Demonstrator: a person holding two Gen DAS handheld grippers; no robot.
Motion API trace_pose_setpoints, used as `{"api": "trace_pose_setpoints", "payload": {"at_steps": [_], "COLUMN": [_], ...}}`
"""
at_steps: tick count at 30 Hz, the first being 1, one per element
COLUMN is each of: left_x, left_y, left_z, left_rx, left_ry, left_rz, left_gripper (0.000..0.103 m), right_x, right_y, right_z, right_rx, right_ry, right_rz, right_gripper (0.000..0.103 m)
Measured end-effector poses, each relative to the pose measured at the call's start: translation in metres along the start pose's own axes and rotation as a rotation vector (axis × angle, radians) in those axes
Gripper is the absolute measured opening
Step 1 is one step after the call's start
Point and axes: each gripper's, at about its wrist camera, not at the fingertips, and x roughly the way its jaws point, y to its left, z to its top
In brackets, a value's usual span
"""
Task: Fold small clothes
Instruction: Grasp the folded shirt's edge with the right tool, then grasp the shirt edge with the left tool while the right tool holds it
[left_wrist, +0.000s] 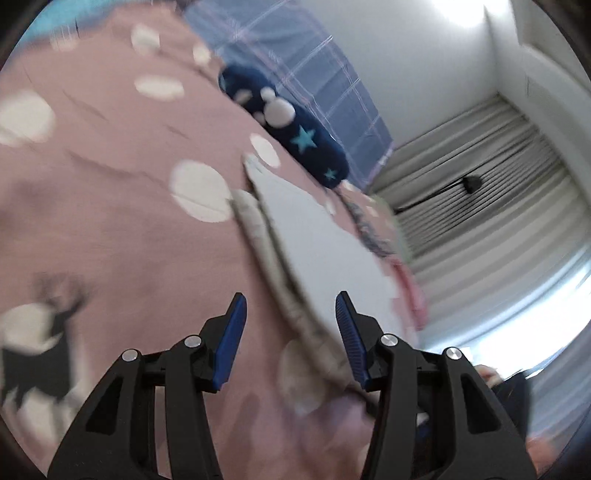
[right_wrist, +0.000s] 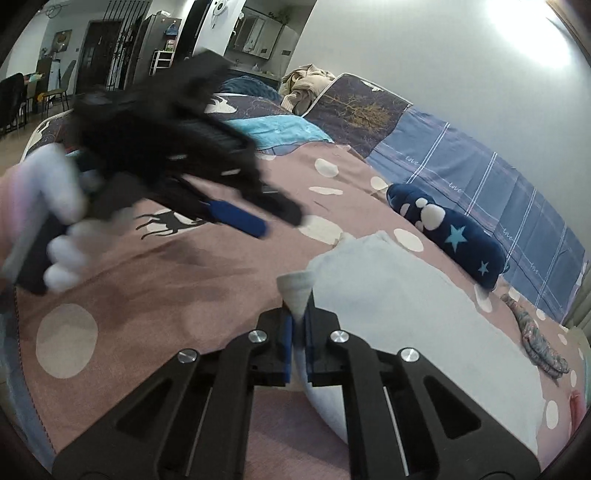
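Note:
A small pale blue-white garment (right_wrist: 388, 306) lies on the pink dotted bedspread (right_wrist: 166, 280). My right gripper (right_wrist: 298, 325) is shut on a corner of it, and the pinched cloth sticks up between the pads. In the left wrist view the same garment (left_wrist: 314, 236) lies ahead, its greyish edge running between the fingers. My left gripper (left_wrist: 291, 325) is open and empty just above the bed. In the right wrist view the left gripper (right_wrist: 280, 218) shows blurred at the upper left, held by a white-gloved hand.
A navy sock with stars and white paw dots (right_wrist: 450, 232) lies beyond the garment, and a patterned sock (right_wrist: 535, 339) at the right. A blue plaid pillow (right_wrist: 498, 192) and a pile of beige clothes (right_wrist: 306, 85) sit at the bed's far side. Curtains (left_wrist: 480, 177) hang beside the bed.

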Motion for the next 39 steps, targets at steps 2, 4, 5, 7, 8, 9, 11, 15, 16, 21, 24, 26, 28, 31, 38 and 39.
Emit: {"api": "trace_pose_setpoints", "payload": {"at_steps": [2,4,5,7,8,9,11,15,16,21,24,26,28,31,38,39], "left_x": [0.017,0.035,0.042,0.054,0.059,0.060,0.055,0.042,0.043,0.054,0.068,0.082,0.096,0.093,0.061,0.052], "left_y": [0.008,0.014,0.017,0.021,0.020,0.018,0.008,-0.007,0.001,0.024,0.004,-0.003,-0.004,-0.004,0.005,0.005], "left_z": [0.012,0.024,0.030,0.043,0.049,0.053,0.059,0.060,0.061,0.052,0.049,0.053,0.063,0.076,0.079,0.079], "left_rx": [-0.039,-0.051,-0.052,-0.048,-0.038,-0.032,-0.006,0.119,0.100,-0.001,0.086,0.120,0.130,0.171,0.143,0.138], "left_ry": [0.022,0.029,0.028,0.015,-0.005,-0.017,-0.073,-0.154,-0.147,-0.026,0.020,0.037,0.047,-0.019,-0.128,-0.144], "left_rz": [-0.021,0.004,0.018,0.032,0.048,0.049,0.032,0.152,0.173,0.075,0.078,0.124,0.170,0.227,0.214,0.221], "left_gripper": [0.050,0.050,0.049,0.030,0.007,0.001,0.000,0.000,0.000,0.029,0.046,0.030,0.007,0.006,0.009,0.012], "right_x": [0.001,0.002,0.002,0.004,0.004,0.004,0.002,0.010,0.018,0.022,0.022,0.022,0.022,0.026,0.030,0.030], "right_y": [0.004,0.008,0.008,0.008,0.008,0.008,0.008,0.009,0.011,0.010,0.009,0.011,0.012,0.011,0.010,0.009], "right_z": [-0.001,-0.002,-0.002,-0.002,-0.002,-0.002,0.000,-0.003,-0.007,-0.010,-0.011,-0.012,-0.012,-0.012,-0.014,-0.014], "right_rx": [-0.008,-0.018,-0.021,-0.026,-0.029,-0.035,-0.044,-0.060,-0.061,-0.045,-0.029,-0.036,-0.033,-0.026,-0.014,-0.013], "right_ry": [0.009,0.013,0.015,0.018,0.017,0.012,-0.006,0.034,0.075,0.097,0.101,0.104,0.108,0.128,0.144,0.144], "right_rz": [0.006,0.006,0.009,0.020,0.028,0.039,0.056,0.105,0.127,0.149,0.162,0.158,0.158,0.159,0.170,0.171], "right_gripper": [0.005,0.005,0.005,0.005,0.005,0.005,0.005,0.005,0.005,0.005,0.005,0.005,0.005,0.005,0.005,0.005]}}
